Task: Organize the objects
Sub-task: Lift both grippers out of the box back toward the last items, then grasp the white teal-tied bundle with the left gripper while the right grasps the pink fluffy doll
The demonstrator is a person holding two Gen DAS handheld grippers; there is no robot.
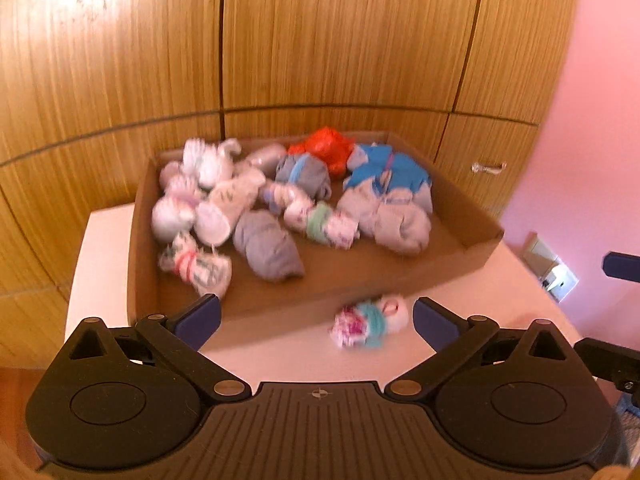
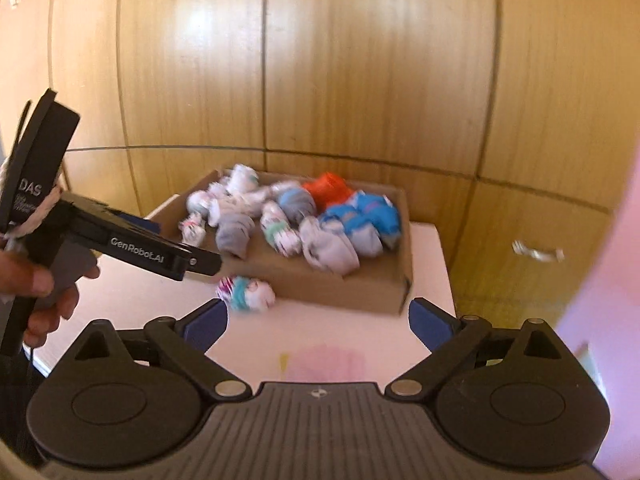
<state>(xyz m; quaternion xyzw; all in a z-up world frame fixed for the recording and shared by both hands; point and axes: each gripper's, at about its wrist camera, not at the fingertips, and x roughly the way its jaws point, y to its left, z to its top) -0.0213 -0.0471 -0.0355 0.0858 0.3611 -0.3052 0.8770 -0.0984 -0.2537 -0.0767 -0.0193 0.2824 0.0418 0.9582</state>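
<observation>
Left wrist view shows 1 rolled sock bundle (image 1: pixel 370 322) on the white counter (image 1: pixel 104 248) just outside the cardboard box (image 1: pixel 304 300), long axis crosswise between the left gripper's (image 1: pixel 316 318) wide, empty fingers, nearer than the equally wide-open right gripper (image 2: pixel 318 318).

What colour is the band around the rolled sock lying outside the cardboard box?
Teal band on the sock roll; clearest in the left wrist view.

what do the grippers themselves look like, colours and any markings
Both the left gripper and right gripper are matte black, with a ribbed base, round side discs, linkage arms with silver rivets, and blue fingertip pads. Seen from the right wrist view, the left one reads "GenRobot.AI" and "DAS".
</observation>
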